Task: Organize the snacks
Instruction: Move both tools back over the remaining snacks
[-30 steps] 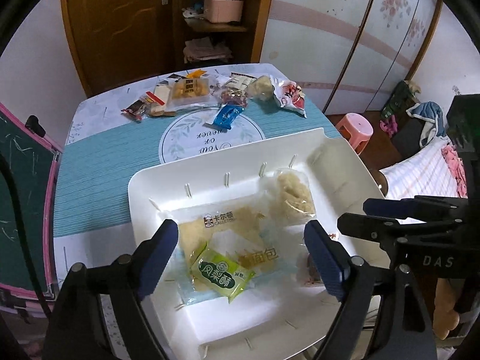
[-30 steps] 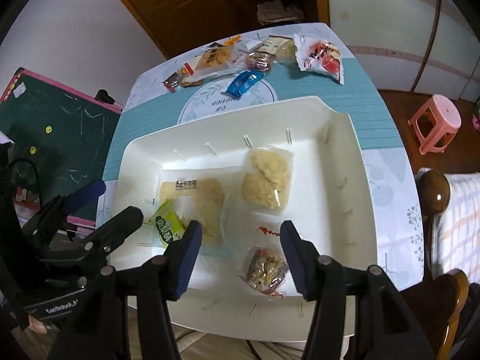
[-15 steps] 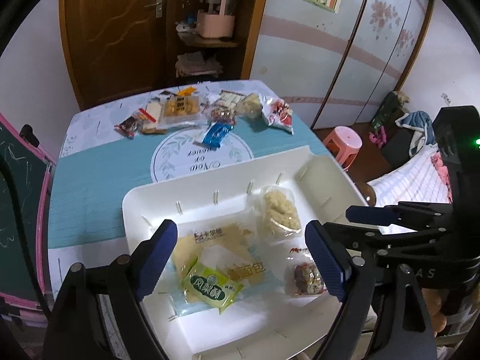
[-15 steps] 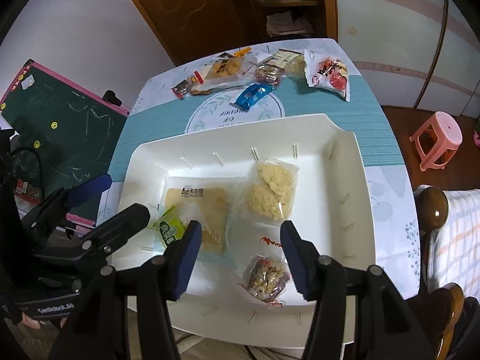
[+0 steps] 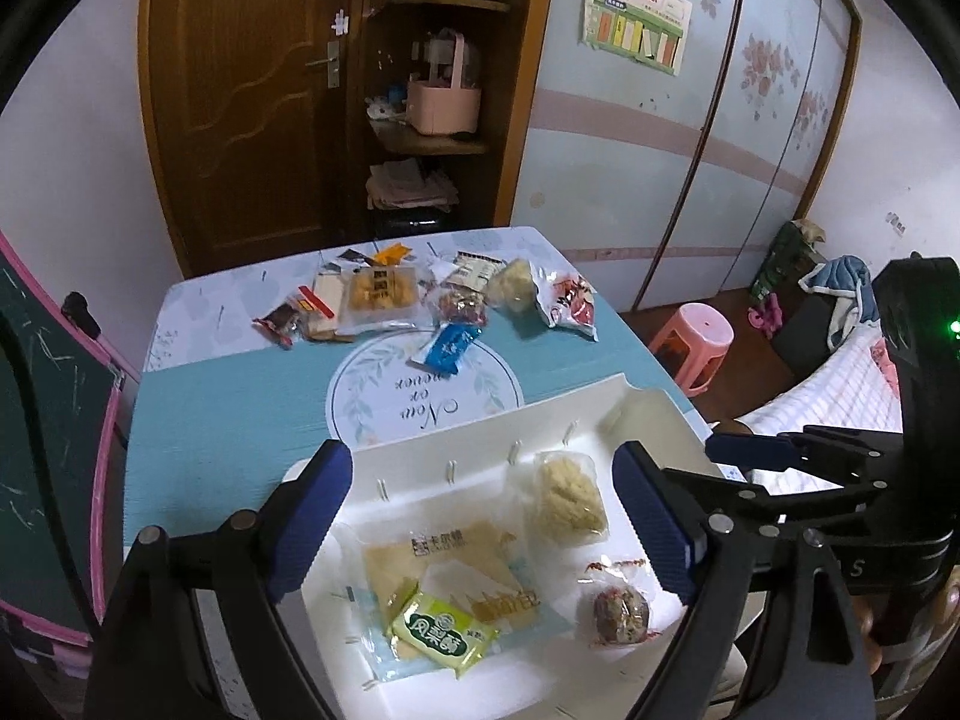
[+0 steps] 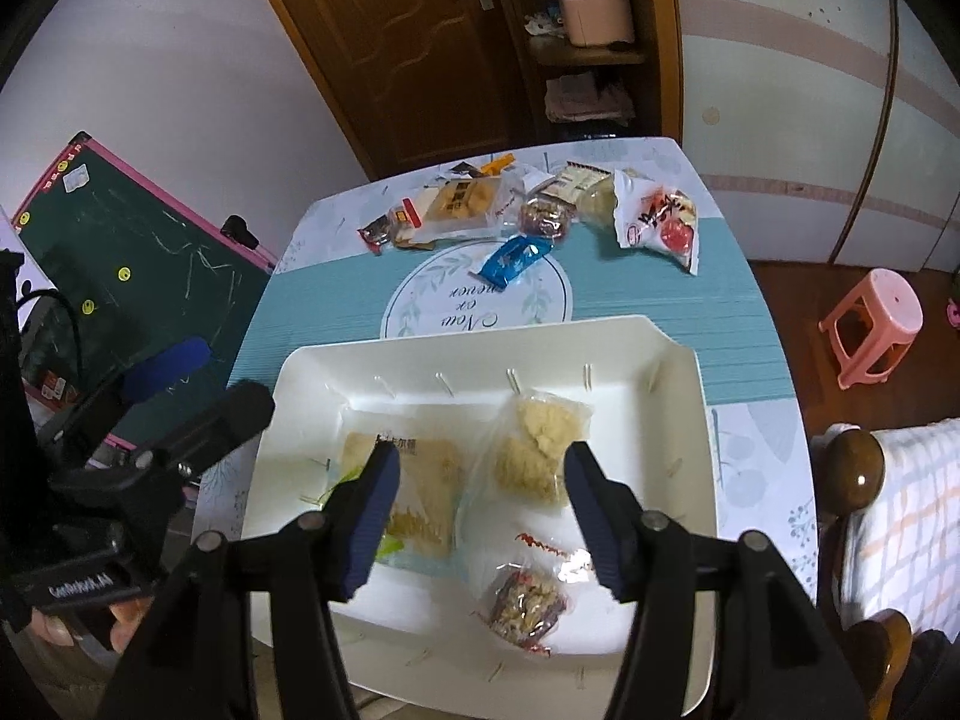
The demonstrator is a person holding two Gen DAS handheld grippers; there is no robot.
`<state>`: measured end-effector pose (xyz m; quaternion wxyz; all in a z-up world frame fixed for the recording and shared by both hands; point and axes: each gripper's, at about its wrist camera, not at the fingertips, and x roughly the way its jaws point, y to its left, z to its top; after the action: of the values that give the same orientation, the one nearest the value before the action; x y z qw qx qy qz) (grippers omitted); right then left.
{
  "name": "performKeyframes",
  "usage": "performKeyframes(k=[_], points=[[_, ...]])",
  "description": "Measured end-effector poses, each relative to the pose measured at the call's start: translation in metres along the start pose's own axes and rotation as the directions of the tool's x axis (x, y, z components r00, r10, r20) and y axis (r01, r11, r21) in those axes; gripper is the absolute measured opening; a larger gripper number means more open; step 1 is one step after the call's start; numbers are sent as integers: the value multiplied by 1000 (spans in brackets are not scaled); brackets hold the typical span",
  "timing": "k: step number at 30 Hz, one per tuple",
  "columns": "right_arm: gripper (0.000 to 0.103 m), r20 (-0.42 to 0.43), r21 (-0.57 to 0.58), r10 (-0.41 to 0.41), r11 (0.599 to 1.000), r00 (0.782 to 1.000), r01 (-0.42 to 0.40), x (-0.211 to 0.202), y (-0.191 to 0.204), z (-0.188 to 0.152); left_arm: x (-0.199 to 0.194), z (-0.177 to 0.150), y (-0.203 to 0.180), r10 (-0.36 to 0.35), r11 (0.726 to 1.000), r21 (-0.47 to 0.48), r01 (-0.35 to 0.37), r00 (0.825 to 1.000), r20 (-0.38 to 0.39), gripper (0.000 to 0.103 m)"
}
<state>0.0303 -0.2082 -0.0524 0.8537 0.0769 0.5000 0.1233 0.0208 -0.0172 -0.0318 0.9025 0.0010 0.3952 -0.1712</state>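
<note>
A white tray sits at the near edge of the table. It holds a large bread packet, a small green packet, a pale crumbly snack bag and a reddish nut snack. Several loose snacks lie at the far edge, among them a blue packet and a red-and-white bag. My left gripper and right gripper hover above the tray, both open and empty.
The table has a teal cloth with a round printed mark. A green chalkboard leans at the left. A pink stool and a wooden chair stand at the right. A door and shelves are behind the table.
Both grippers have risen and pulled back from the tray, so more of the table and room shows. The snacks have not moved.
</note>
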Motion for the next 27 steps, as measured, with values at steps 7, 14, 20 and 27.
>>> performKeyframes(k=[7,14,20,27], points=[[64,0,7,-1,1000,1000,1,1,-3,2,-4,7,5,-6,1000,-14,6,1000,16,96],[64,38,6,21,1000,999,-21,-6,-9,15,-6,23,2,22,999,34,-23,999,40,97],[65,70,10,44,999,997,-45,-20,-21,40,-10,51,-5,30,996,83,-36,996,78,100],[65,114,4,-8,1000,993,8,-44,-37,87,-6,105,-14,70,986,140,-87,990,121,100]])
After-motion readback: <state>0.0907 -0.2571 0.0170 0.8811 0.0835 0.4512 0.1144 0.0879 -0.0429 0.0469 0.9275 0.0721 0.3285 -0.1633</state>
